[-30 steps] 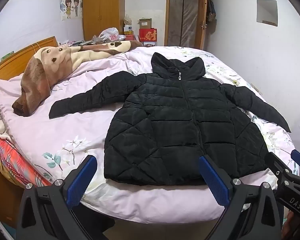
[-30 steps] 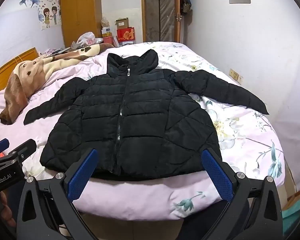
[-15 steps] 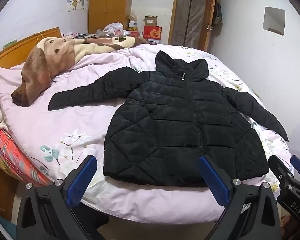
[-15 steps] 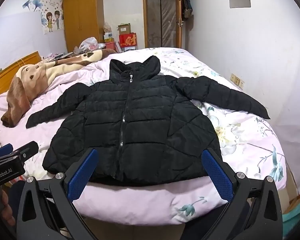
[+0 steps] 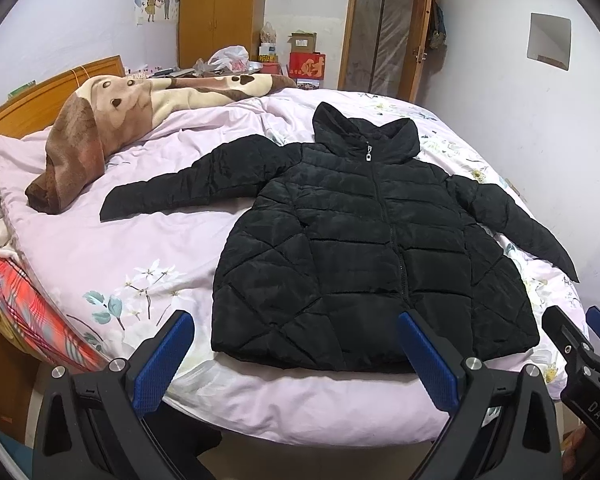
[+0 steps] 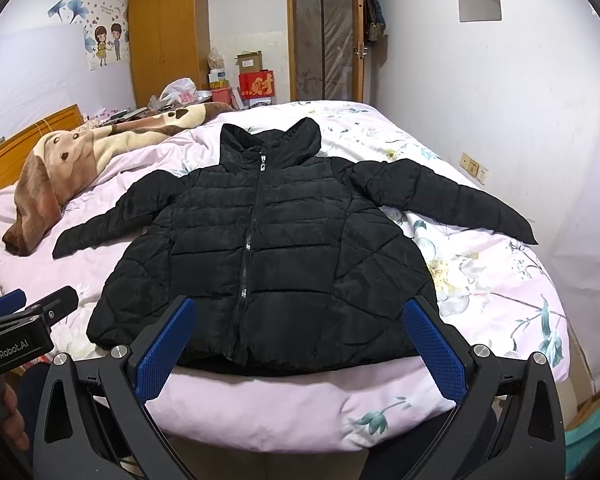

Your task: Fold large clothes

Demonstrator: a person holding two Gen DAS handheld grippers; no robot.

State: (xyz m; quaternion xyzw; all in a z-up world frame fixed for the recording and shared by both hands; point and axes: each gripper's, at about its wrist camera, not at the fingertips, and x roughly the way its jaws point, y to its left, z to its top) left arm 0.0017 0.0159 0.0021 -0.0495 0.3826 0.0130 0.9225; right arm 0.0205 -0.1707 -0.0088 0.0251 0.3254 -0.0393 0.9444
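Black jacket (image 5: 371, 248) flat on bed (image 6: 499, 280); wall socket (image 6: 473, 168) only in right view; both grippers' jaws spread.

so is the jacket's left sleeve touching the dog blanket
Apart. The left wrist view shows bare pink sheet between the sleeve cuff and the dog blanket.

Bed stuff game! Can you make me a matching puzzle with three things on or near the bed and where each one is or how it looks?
Things:
1. black jacket
2. dog blanket
3. red box

Clues:
A. bunched up near the wooden headboard
B. past the far end of the bed, beside the door
C. spread flat, zipped up, sleeves out

Pairs: 1-C, 2-A, 3-B
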